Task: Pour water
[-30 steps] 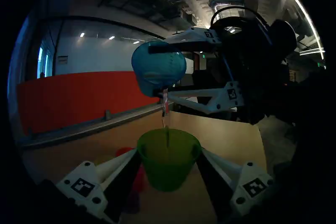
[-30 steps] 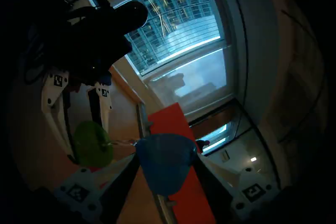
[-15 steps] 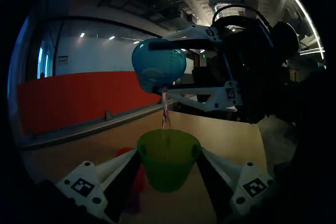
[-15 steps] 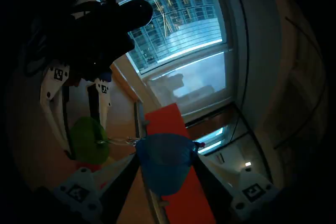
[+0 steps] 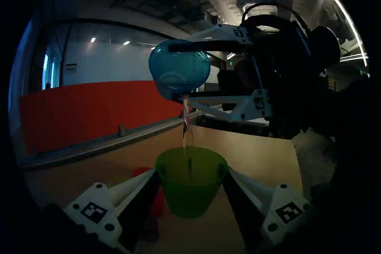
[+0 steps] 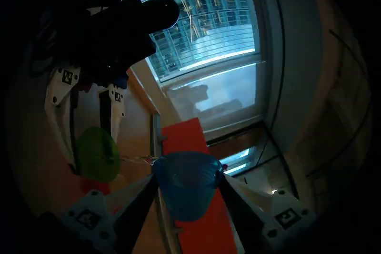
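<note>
A green cup (image 5: pixel 191 182) stands upright between the fingers of my left gripper (image 5: pixel 190 196), which is shut on it. Above it a blue cup (image 5: pixel 179 70) lies tipped on its side, held by my right gripper (image 5: pixel 224 75) farther off. A thin stream of water (image 5: pixel 185 123) falls from the blue cup's rim into the green cup. In the right gripper view the blue cup (image 6: pixel 187 185) sits clamped between my right gripper (image 6: pixel 188 197) fingers, and water (image 6: pixel 138 159) runs toward the green cup (image 6: pixel 97 154), which the left gripper (image 6: pixel 93 125) holds.
A wooden table (image 5: pixel 257 151) lies under the cups, with a red cup (image 5: pixel 157 201) low behind the left finger. A red partition wall (image 5: pixel 90 111) and a rail run along the table's far side. A large window (image 6: pixel 209 49) is in the right gripper view.
The blue cup has tipped a little further. Water keeps running, and the stream now reaches down into the green cup. The green cup has stayed in place.
</note>
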The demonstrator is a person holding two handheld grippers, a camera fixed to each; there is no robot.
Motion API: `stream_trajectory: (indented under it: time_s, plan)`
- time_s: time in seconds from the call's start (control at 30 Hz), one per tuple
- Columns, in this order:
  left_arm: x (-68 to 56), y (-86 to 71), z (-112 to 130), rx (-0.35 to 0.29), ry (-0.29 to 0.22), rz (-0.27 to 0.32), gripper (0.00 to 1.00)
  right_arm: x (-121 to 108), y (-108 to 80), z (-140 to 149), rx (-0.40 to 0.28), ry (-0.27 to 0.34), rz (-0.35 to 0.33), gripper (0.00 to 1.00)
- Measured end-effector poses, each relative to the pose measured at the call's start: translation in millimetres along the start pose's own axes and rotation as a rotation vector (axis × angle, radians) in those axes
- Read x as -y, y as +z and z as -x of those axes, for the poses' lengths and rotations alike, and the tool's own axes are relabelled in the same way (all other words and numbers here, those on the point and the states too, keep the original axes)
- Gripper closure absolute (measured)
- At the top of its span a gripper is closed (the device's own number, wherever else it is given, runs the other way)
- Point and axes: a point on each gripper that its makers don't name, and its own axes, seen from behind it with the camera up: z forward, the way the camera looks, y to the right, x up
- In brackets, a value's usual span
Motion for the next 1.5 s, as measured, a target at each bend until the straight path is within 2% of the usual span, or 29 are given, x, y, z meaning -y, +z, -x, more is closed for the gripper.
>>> stream_trajectory:
  time_s: [1.5]
  plan:
    - [-4.0, 1.3, -7, -0.016, 0.003, 0.007, 0.15, -25, -2.1, -14, -0.013, -0.214, 0.044, 0.10]
